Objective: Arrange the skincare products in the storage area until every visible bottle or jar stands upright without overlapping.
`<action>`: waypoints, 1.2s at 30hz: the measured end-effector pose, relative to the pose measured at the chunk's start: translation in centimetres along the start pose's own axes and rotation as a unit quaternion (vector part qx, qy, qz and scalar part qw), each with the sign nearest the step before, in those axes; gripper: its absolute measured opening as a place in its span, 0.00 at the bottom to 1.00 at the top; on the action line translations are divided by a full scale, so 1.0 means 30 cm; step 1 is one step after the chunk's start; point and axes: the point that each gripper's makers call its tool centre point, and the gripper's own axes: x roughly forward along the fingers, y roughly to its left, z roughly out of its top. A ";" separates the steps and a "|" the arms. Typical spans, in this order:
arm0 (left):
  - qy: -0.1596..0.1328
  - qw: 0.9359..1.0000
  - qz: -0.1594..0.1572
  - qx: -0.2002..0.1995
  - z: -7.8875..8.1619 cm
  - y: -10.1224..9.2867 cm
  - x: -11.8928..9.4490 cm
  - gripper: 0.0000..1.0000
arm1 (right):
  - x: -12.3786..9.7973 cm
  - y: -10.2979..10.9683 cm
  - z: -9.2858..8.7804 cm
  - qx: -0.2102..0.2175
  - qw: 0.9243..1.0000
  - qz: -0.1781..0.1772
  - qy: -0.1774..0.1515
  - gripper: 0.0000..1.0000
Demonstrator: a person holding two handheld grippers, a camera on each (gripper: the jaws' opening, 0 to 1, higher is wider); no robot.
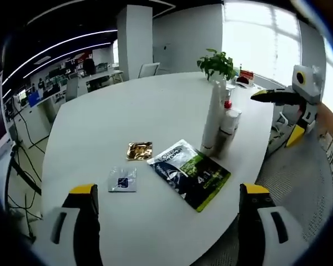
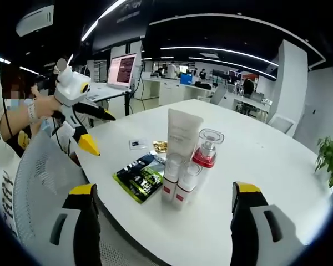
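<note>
Both grippers (image 1: 166,221) (image 2: 162,221) released, jaws wide, holding nothing. Tube (image 2: 182,134), jar (image 2: 206,147) and two small bottles (image 2: 179,180) upright, clustered dead ahead of right gripper, nearer it than left. Green pouch (image 1: 191,173) flat, just ahead of left jaws.

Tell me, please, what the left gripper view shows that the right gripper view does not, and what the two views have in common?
Left gripper view alone: a potted plant near the table's far edge, and the right gripper entering from the right, jaws open.

Right gripper view alone: the left gripper in a person's hand, jaws open, and an open laptop on a desk behind.

Both: the white table, the tall white tube, small white bottles, the red-capped bottle, the dark green sachet, a gold sachet and a small clear sachet.
</note>
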 end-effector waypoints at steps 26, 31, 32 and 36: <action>0.084 0.996 0.016 -0.019 -0.095 0.265 0.270 0.58 | 0.048 -0.034 -0.030 0.038 0.997 -0.073 0.007 1.00; 0.089 0.996 0.011 -0.019 -0.102 0.267 0.283 0.52 | 0.056 -0.038 -0.047 0.045 0.996 -0.077 0.007 0.98; 0.091 0.996 0.013 -0.018 -0.104 0.267 0.280 0.51 | 0.058 -0.038 -0.049 0.045 0.996 -0.078 0.007 0.98; 0.098 0.995 0.029 0.008 -0.107 0.290 0.295 0.51 | 0.061 -0.041 -0.051 0.050 0.996 -0.081 0.002 0.98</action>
